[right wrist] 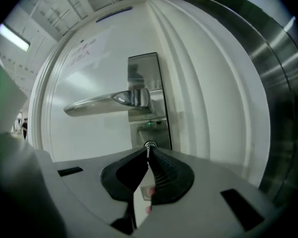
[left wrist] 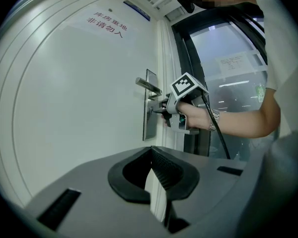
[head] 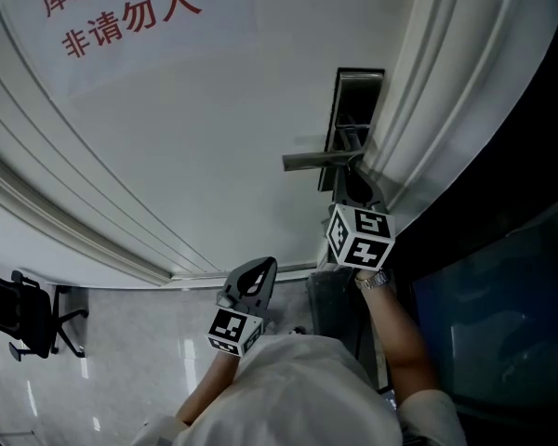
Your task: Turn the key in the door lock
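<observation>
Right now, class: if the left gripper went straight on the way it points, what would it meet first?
The left gripper would probably meet the metal lock plate on the white door first, close beside the right gripper at the key; depth is unclear.

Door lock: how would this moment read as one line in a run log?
right gripper: shut on key in door lock | left gripper: shut, empty, off the door | handle: untouched

A black office chair (head: 23, 316) stands on the glossy floor (head: 139, 342); a notice (head: 121, 12) bears red lettering.
</observation>
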A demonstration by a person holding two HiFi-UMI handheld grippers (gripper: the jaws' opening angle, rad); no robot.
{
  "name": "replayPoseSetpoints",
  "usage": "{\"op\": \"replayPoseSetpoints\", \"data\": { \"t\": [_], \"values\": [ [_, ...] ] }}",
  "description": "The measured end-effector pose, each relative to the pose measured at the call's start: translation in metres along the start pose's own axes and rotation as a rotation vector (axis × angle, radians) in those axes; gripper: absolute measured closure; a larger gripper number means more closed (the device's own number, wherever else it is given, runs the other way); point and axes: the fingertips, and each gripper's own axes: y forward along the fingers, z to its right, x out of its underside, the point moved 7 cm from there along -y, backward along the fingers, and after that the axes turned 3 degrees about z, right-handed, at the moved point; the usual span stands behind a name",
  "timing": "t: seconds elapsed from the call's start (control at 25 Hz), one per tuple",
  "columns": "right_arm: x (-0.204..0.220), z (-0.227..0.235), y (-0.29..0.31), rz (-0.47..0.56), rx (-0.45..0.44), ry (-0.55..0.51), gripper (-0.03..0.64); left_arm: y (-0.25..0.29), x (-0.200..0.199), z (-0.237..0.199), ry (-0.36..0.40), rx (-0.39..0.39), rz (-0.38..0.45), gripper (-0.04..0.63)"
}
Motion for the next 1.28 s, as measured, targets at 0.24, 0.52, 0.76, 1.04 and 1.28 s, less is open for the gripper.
{"op": "replayPoseSetpoints", "data": {
  "t": [0.24, 0.52, 0.76, 1.04, 1.28],
  "values": [
    [0.004, 0.007, 0.001, 0.020, -0.041, 0.416, 0.604, 0.000, -0.001, 0.003, 0.004, -0.002, 0.003, 0.589],
    [0.009, 0.010, -0.001, 0.058, -0.017, 0.676, 0.600, -0.006, 0.002, 0.003, 0.007, -0.012, -0.003, 0.589],
    [0.012, 0.008, -0.002, 0.049, -0.014, 0.654, 0.590, -0.011, 0.001, 0.002, 0.004, -0.017, -0.003, 0.589],
    [0.014, 0.003, -0.010, -0.030, -0.091, 0.505, 0.576, -0.007, 0.001, 0.006, 0.001, 0.009, 0.002, 0.589],
    [0.020, 0.007, -0.020, -0.088, -0.126, 0.196, 0.524, -0.002, 0.002, 0.010, 0.000, 0.036, 0.003, 0.589]
  ]
}}
